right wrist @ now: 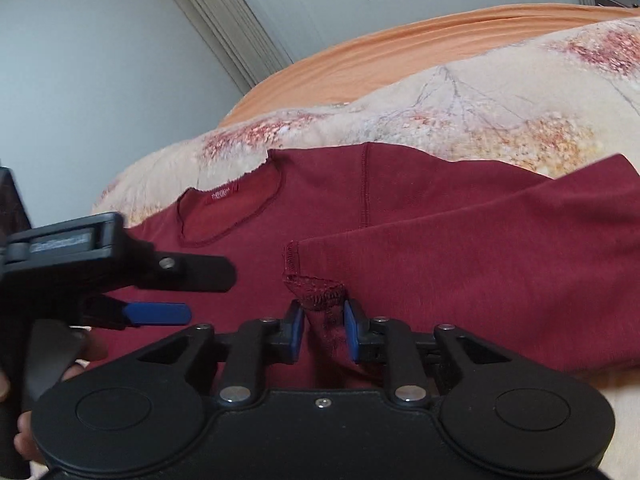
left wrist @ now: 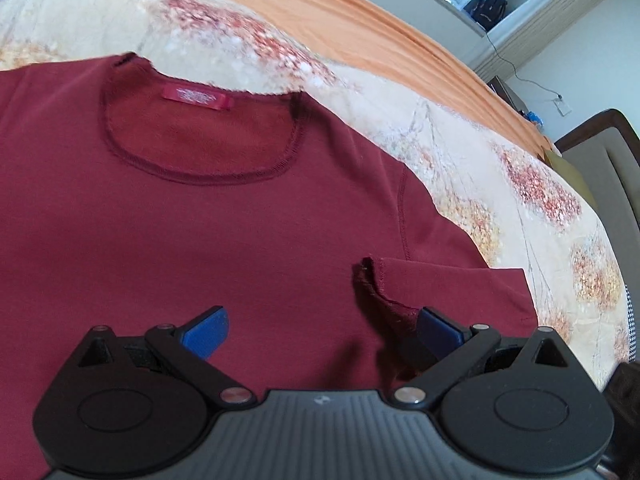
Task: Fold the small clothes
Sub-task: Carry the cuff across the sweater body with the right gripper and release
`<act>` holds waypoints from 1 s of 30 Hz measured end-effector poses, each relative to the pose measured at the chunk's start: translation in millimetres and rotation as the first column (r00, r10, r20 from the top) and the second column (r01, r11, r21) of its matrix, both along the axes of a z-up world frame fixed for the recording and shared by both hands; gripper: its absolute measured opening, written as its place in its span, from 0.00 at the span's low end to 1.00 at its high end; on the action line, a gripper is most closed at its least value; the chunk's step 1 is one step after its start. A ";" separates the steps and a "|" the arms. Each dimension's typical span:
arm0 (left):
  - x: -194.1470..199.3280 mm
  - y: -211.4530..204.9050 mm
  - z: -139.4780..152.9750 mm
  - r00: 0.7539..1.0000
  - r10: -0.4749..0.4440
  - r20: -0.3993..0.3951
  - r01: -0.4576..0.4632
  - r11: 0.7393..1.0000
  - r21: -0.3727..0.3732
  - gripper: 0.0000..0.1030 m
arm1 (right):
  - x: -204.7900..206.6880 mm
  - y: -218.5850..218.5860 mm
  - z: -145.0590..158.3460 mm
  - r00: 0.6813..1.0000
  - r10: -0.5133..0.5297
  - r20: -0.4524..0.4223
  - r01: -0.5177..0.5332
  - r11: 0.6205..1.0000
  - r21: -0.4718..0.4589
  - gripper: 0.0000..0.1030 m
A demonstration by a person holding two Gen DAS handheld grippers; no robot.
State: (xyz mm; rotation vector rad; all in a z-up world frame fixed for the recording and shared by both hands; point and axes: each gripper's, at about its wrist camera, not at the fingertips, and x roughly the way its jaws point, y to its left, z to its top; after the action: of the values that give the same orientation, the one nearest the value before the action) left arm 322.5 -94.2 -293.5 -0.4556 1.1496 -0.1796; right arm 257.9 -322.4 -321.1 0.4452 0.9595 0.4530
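Daylight from a window falls on a bed (left wrist: 460, 148) dressed in a pale floral cover, with an orange sheet (left wrist: 360, 20) along its far edge; no worktop is in play, the bed itself carries the work. A dark red long-sleeved top (left wrist: 160, 220) lies flat on the cover, front up, neckline and label (left wrist: 198, 97) toward the far side. It seems to be spread out this way so the sleeves can be turned in over the body before the length is folded.

One sleeve (right wrist: 480, 260) already lies across the chest, its cuff (right wrist: 316, 288) resting near the middle of the garment, which reads as the first fold being laid down.

From its own wrist view, the right gripper (right wrist: 324, 334) sits right at that cuff. Its blue pads (right wrist: 350, 332) stand a little apart on either side of the cuff's hemmed edge; the cloth is between them, but they look to have let go, not pinching it, as if the sleeve has just been set in place. No earlier view lets me check more.

Over the chest, the left gripper (left wrist: 320, 332) hangs with its jaws spread wide, holding nothing. One pad (left wrist: 438, 330) is just beside the cuff's edge; whether it touches, I cannot tell. It looks poised to smooth or steady the cloth
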 end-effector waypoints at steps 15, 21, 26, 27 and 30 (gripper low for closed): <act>14.1 -55.4 -26.9 0.993 -0.111 0.027 0.114 0.986 -0.120 0.74 | -124.0 -115.2 33.3 0.993 -0.117 0.016 0.117 0.993 0.005 0.54; 10.5 -60.1 -30.5 0.996 -0.078 0.033 0.079 0.996 -0.044 0.29 | -140.0 -123.6 40.2 0.993 -0.119 0.015 0.119 0.992 0.031 0.54; 2.8 -54.3 -27.4 0.996 -0.038 0.080 0.048 0.992 -0.120 0.16 | -140.3 -123.9 44.7 0.992 -0.125 0.020 0.124 0.992 0.035 0.54; 2.5 -51.0 -25.2 0.995 -0.034 0.096 0.046 0.991 -0.126 0.12 | -139.9 -123.7 46.0 0.992 -0.126 0.022 0.125 0.992 0.034 0.54; -1.3 -47.8 -14.3 0.986 -0.019 0.168 0.041 0.991 -0.125 0.03 | -138.7 -122.0 49.9 0.991 -0.128 0.025 0.127 0.991 0.032 0.54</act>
State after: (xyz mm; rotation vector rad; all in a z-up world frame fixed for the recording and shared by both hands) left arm 321.2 -142.0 -307.8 -0.5267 0.9844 -0.3135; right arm 119.2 -444.4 -271.2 0.5239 0.8927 0.3574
